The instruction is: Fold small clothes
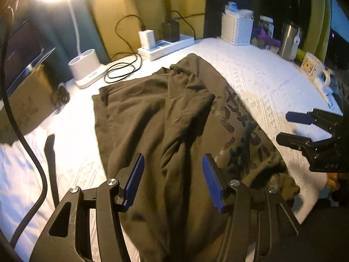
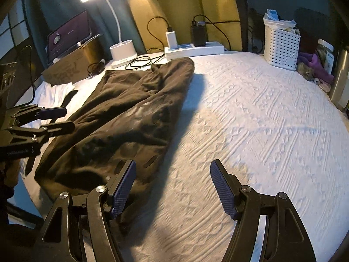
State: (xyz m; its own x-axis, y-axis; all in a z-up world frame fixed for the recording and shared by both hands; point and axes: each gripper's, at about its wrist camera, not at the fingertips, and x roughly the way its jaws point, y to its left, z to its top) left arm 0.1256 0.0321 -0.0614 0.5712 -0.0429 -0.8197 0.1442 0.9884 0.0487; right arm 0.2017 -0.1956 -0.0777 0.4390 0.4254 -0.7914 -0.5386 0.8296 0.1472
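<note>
A dark olive garment [image 1: 161, 118] with a dark print lies lengthwise on the white textured cloth [image 1: 257, 76], folded over itself and wrinkled. It also shows in the right wrist view [image 2: 122, 113]. My left gripper [image 1: 173, 163] is open and empty, hovering over the garment's near end. My right gripper [image 2: 172, 172] is open and empty, above the cloth just right of the garment's near edge. The right gripper also shows in the left wrist view [image 1: 283, 128], and the left gripper shows in the right wrist view [image 2: 65, 119] at the garment's left side.
At the back stand a lit desk lamp with a white base [image 2: 123, 52], a power strip with chargers [image 2: 194, 49], coiled cables [image 2: 139, 62], a white basket [image 2: 281, 45], a steel flask [image 1: 289, 41] and a mug [image 1: 312, 66]. A tablet on a cardboard box [image 2: 69, 32] is back left.
</note>
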